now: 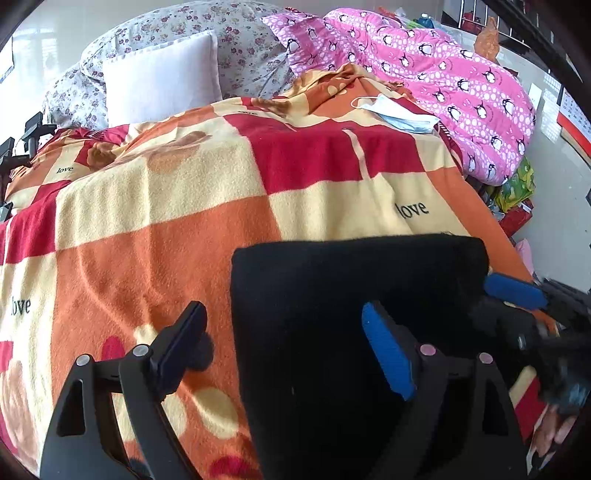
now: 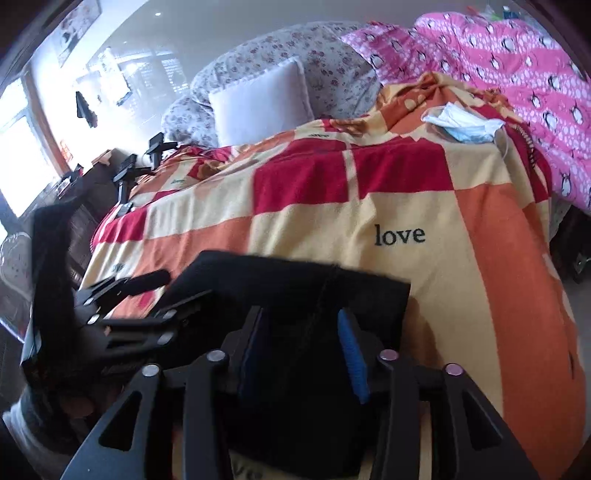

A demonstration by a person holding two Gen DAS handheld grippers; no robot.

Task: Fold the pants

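Observation:
Black pants (image 1: 351,295) lie folded in a flat rectangle on the checked red, orange and cream blanket (image 1: 166,229), near its front right edge. My left gripper (image 1: 288,336) stands wide open: one finger is over the blanket left of the pants, and the blue-padded finger is over the pants. In the right wrist view the pants (image 2: 295,280) lie under my right gripper (image 2: 301,347), whose jaws stand apart above the black cloth without pinching it. A blue pad (image 1: 515,291) of the right gripper shows at the pants' right edge.
A face mask (image 1: 399,114) lies further back on the blanket. Behind it are a white pillow (image 1: 162,77), floral bedding (image 1: 221,29) and a pink penguin quilt (image 1: 461,88). Black stands (image 1: 33,129) line the bed's left side. Coloured clutter (image 1: 517,184) sits on the floor at right.

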